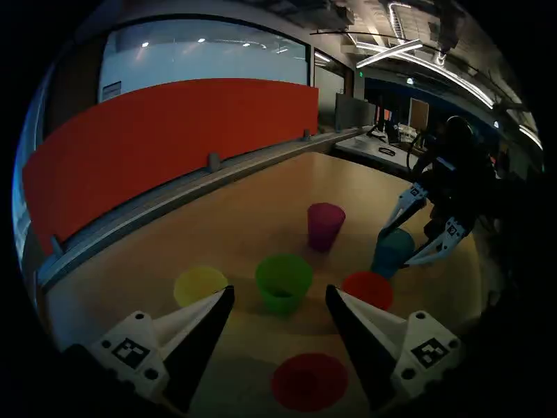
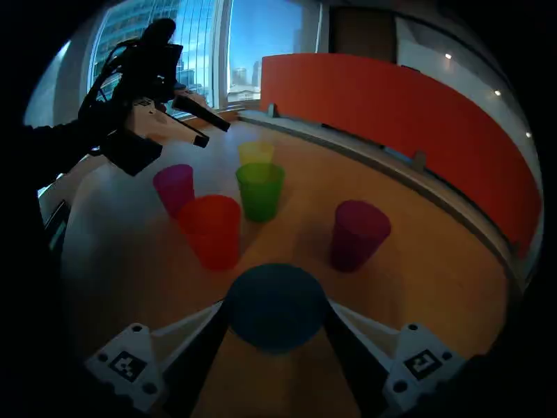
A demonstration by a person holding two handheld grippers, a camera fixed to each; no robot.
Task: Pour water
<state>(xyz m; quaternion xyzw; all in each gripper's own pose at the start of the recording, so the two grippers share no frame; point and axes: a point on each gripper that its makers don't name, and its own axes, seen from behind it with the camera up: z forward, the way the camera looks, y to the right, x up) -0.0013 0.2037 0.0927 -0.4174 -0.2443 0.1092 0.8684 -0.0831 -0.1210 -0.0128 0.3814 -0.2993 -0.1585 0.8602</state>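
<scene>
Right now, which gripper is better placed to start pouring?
Right. The right gripper is closed on the teal cup; the left gripper is open and holding nothing.

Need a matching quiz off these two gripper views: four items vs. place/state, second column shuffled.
Items
1. teal plastic cup
2. green plastic cup
3. left gripper
4. orange partition panel

Places/states
A. open, holding nothing
B. along the far edge of the wooden table
C. between the fingers of the right gripper
D. standing between the yellow plastic cup and the red plastic cup

Pairs: 1-C, 2-D, 3-A, 4-B
</scene>
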